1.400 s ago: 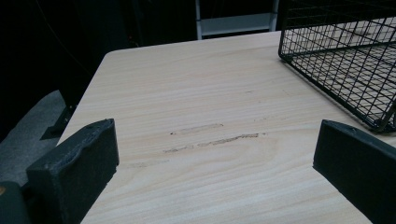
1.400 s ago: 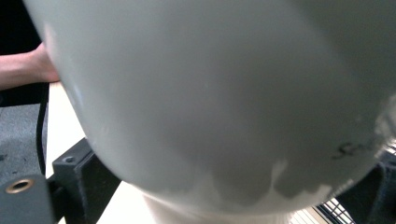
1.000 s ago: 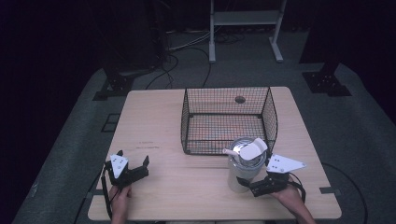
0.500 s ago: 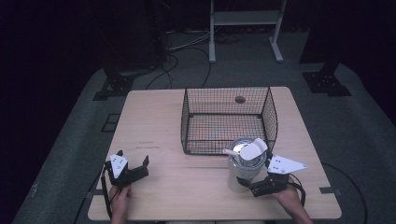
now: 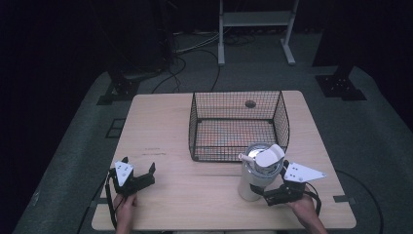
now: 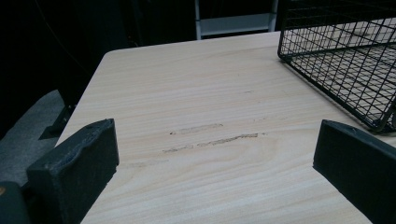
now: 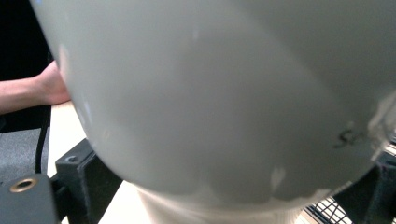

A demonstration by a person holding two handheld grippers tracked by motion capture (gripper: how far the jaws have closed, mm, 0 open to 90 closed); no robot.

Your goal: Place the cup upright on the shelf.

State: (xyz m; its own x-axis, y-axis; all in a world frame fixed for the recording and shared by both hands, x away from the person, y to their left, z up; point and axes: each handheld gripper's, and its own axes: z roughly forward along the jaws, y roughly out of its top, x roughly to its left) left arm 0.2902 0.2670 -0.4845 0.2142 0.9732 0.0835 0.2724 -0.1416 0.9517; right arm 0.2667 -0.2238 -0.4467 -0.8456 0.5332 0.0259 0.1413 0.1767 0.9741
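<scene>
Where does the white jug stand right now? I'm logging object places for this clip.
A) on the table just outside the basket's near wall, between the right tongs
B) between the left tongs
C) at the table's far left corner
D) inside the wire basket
A: in the high view the white jug stands on the table in front of the wire basket, with the right tongs closed around its base.

Wire basket (image 5: 237, 126): black mesh, set on the wooden table (image 5: 160, 126). White jug (image 5: 258, 171): stood upright just before the basket's front right corner, clasped low by the right gripper (image 5: 272, 195). Left gripper (image 5: 139, 176): rested well left of the basket, jaws spread.
</scene>
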